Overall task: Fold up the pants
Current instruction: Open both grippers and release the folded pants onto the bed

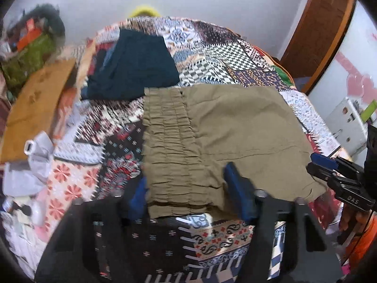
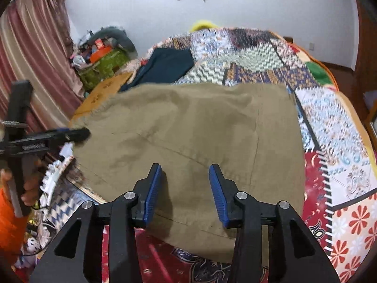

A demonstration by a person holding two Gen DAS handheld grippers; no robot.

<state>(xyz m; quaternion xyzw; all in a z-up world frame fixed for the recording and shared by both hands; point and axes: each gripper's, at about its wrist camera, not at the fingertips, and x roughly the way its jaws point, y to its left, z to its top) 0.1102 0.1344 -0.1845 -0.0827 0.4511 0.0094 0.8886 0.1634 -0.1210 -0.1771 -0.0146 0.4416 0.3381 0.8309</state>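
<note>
Lying folded on quilt (image 1: 235,54): olive pants (image 1: 235,122).

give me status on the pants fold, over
Left gripper open, straddling waistband. Right gripper open over olive pants. Pants folded on quilt; dark garment behind, apart.

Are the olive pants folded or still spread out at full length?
Folded. The olive pants lie as a compact rectangle on the patchwork bedspread, no legs extending, with layered edges stacked at the waistband end.

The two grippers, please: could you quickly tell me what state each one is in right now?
Left gripper: open, straddling the gathered waistband of the olive-green fabric pants, gripping nothing.
Right gripper: open, over the pants, holding nothing.
</note>
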